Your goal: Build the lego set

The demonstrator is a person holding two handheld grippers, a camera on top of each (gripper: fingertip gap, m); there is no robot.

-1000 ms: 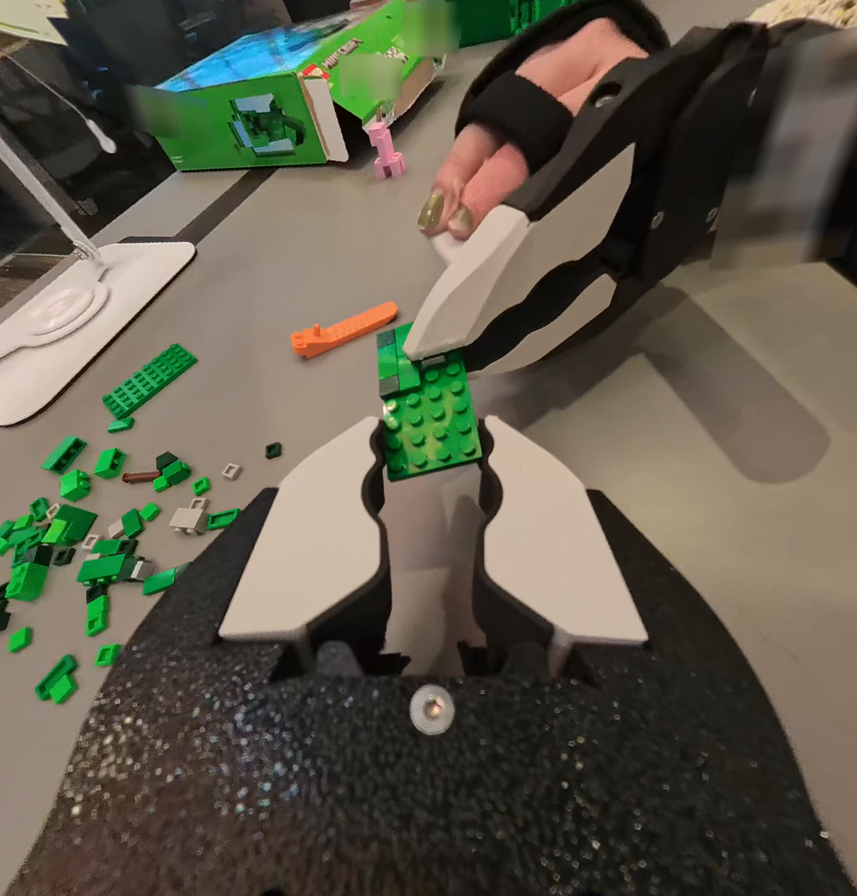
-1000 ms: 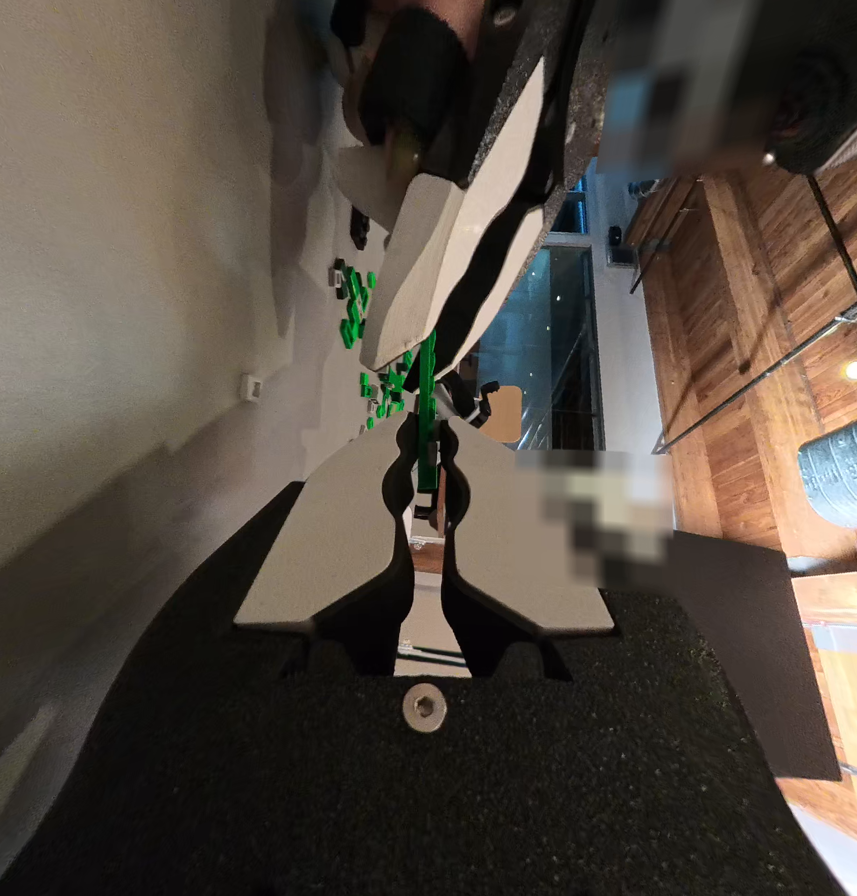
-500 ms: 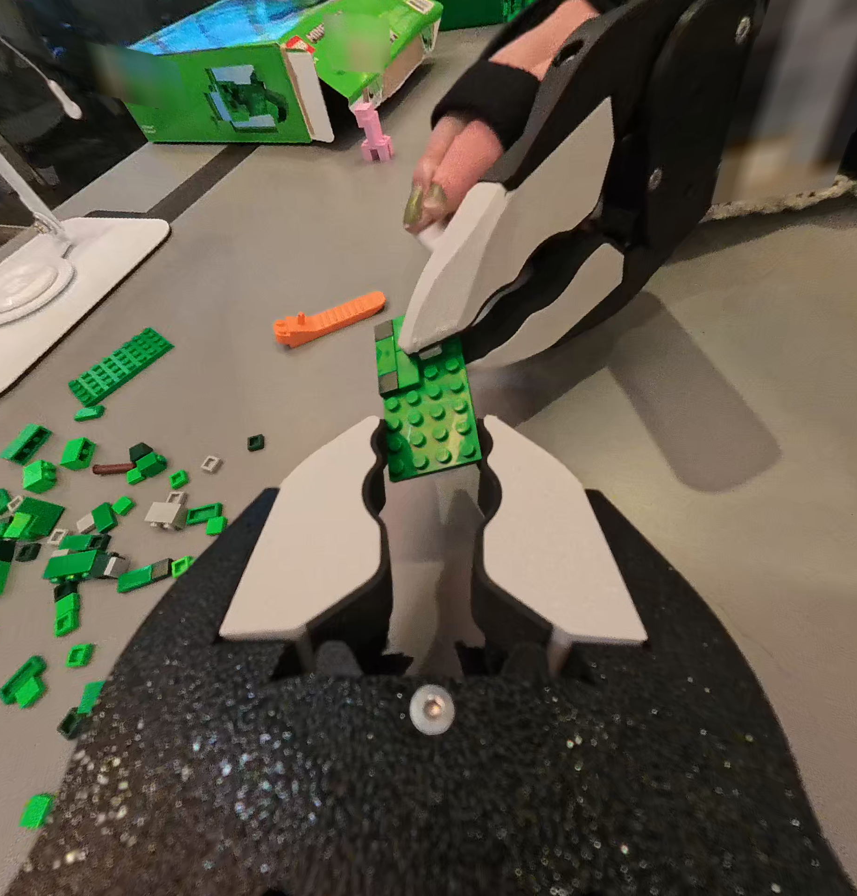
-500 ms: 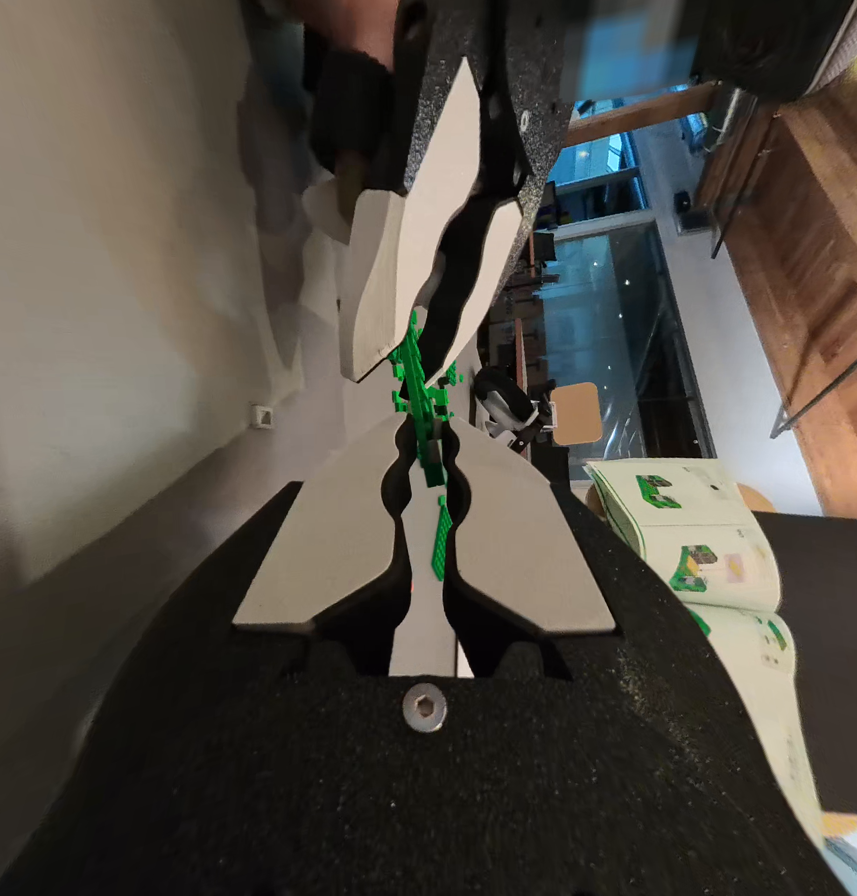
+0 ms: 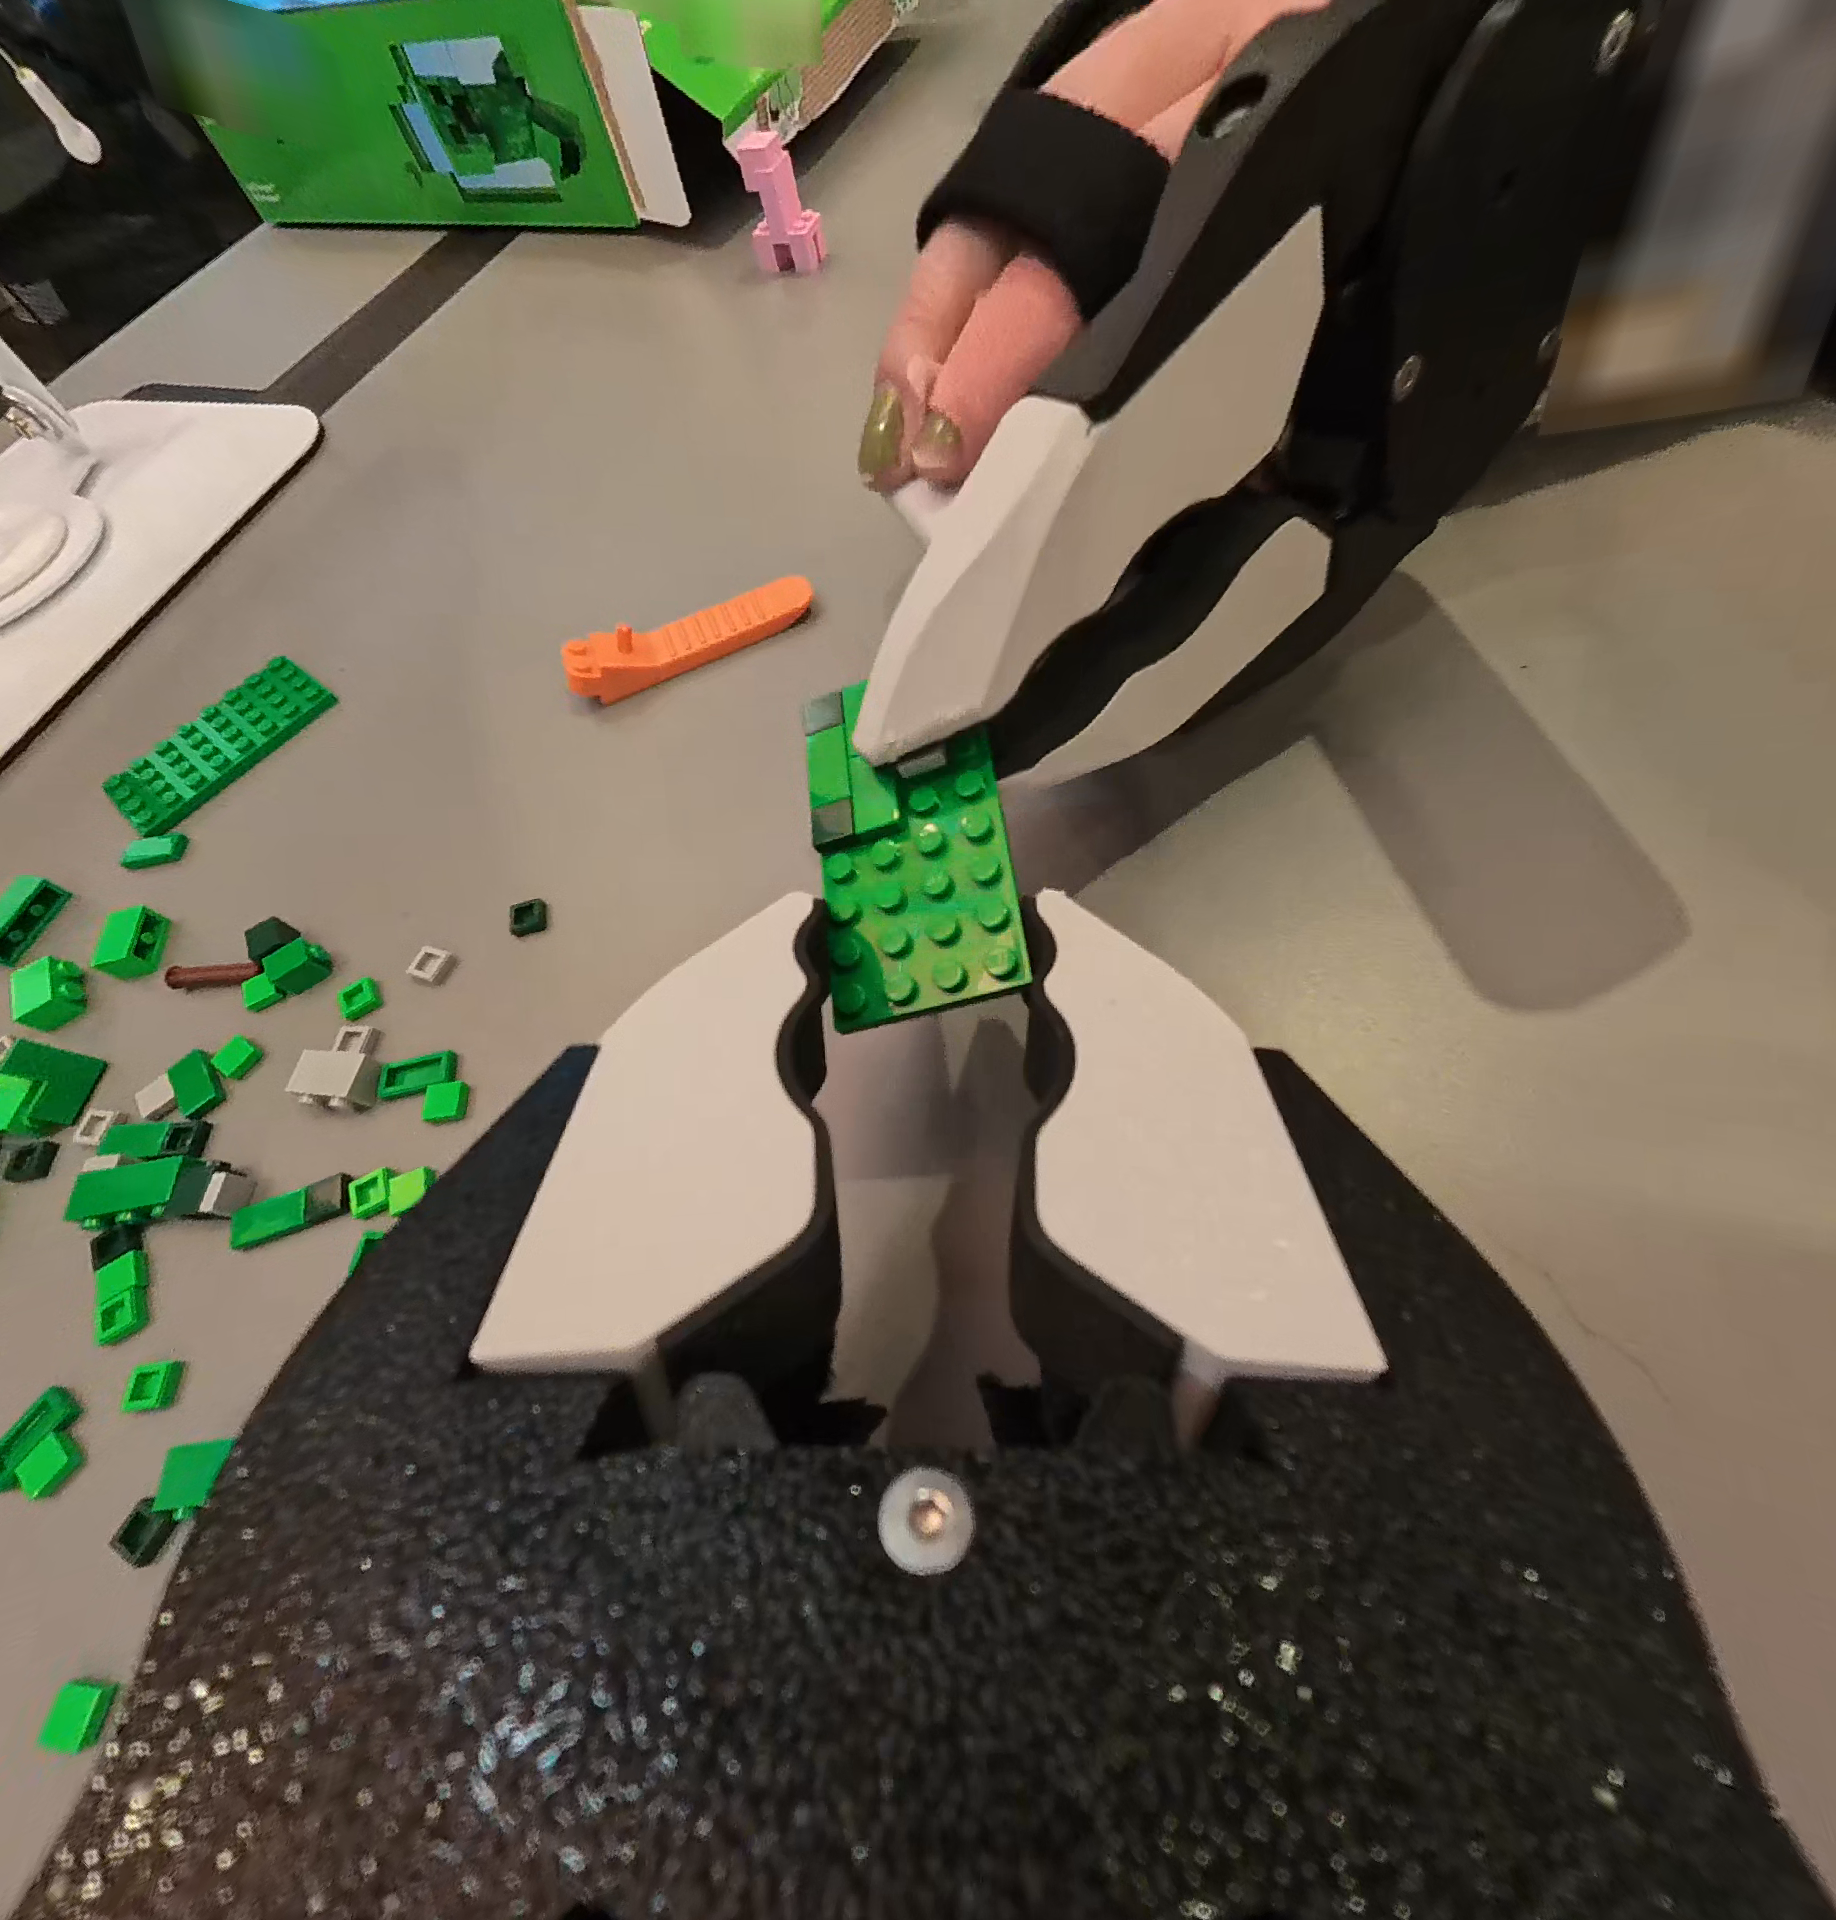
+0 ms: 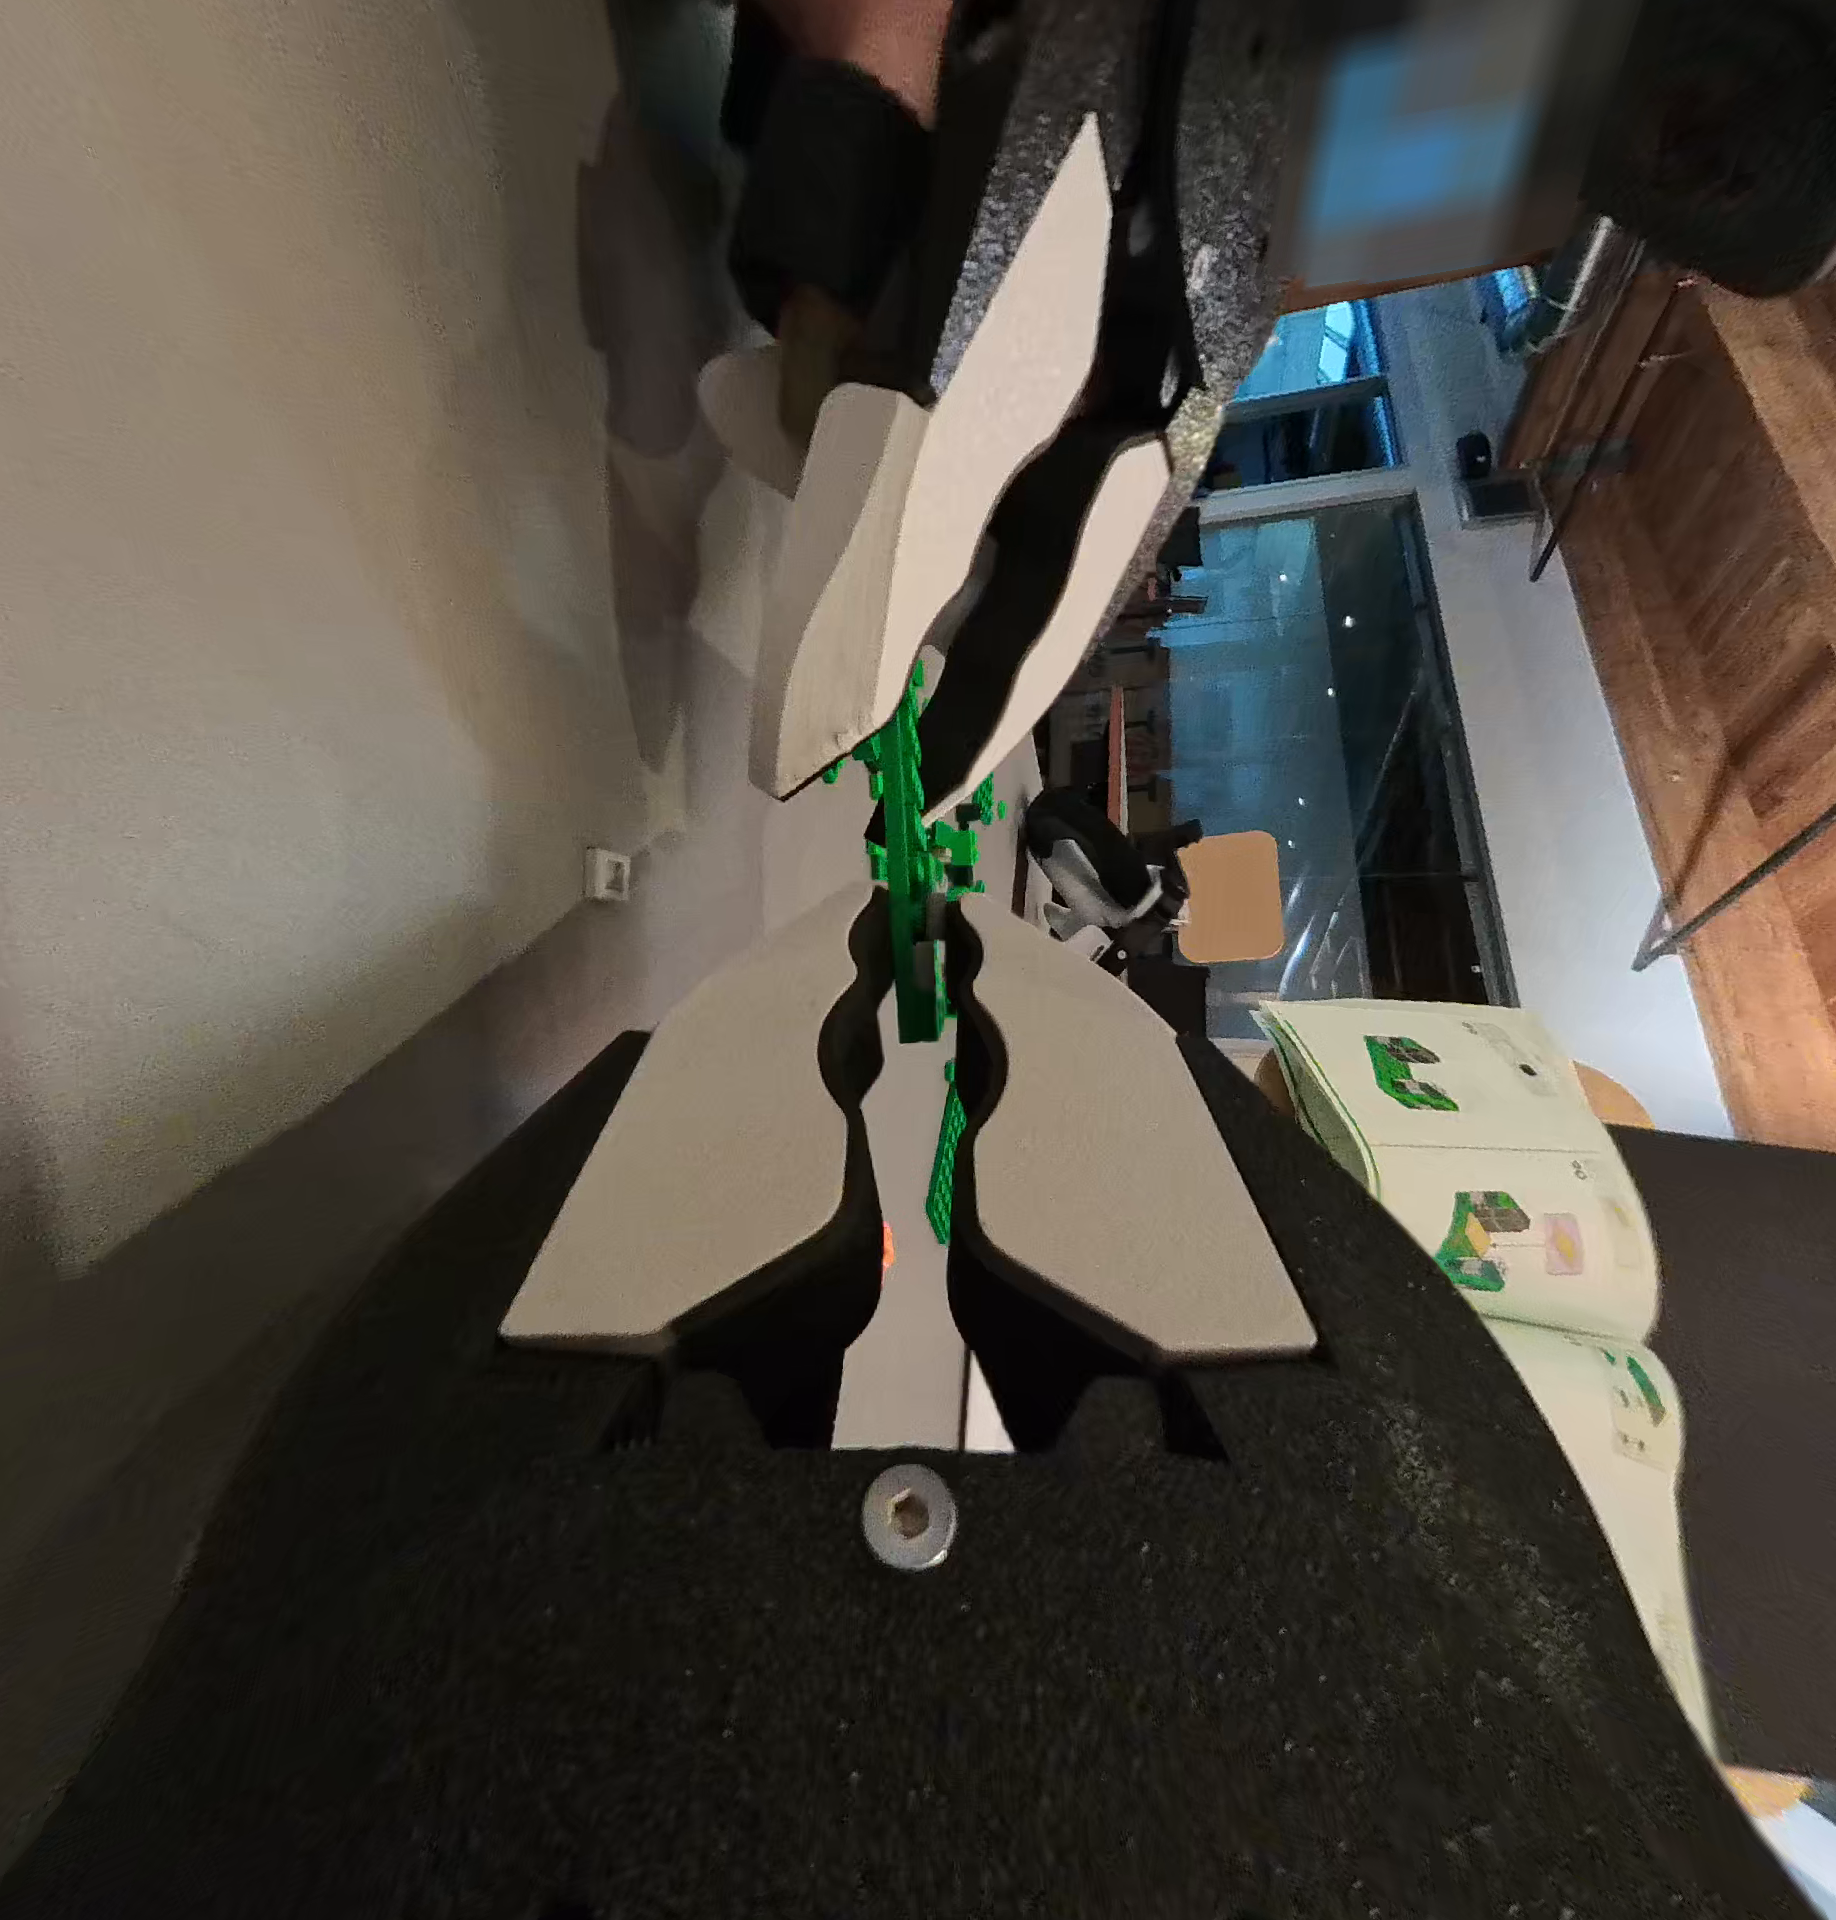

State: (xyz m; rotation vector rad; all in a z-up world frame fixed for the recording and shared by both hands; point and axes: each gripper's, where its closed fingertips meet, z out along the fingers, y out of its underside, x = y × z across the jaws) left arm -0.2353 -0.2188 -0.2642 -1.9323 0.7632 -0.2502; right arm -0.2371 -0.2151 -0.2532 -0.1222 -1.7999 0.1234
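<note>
A green studded plate (image 5: 929, 925) with a few small dark green and grey tiles (image 5: 841, 790) on its far end is held above the grey table (image 5: 581, 436). My left gripper (image 5: 924, 935) is shut on the plate's near end across its width. My right gripper (image 5: 945, 753) comes in from the upper right and is shut on the far end, one finger on top over the tiles and one underneath. In the right wrist view the plate (image 6: 909, 935) shows edge-on between my right gripper's (image 6: 914, 935) fingertips, with the left gripper (image 6: 872, 795) opposite.
Several loose green pieces (image 5: 114, 1143) and a long green plate (image 5: 218, 743) lie at the left. An orange brick separator (image 5: 685, 639), a pink figure (image 5: 784, 208), a green box (image 5: 426, 114) and a white stand base (image 5: 114, 520) sit farther back. An open instruction booklet (image 6: 1465, 1143) lies at the right. The tips of both grippers are at nearly the same place. Left tips and right tips are each some 12 cm from the orange brick separator (image 5: 685, 639).
Both grippers keep hold of the plate. The left view has shifted a little, so the box and loose pieces sit differently. The booklet has come into the right view.
</note>
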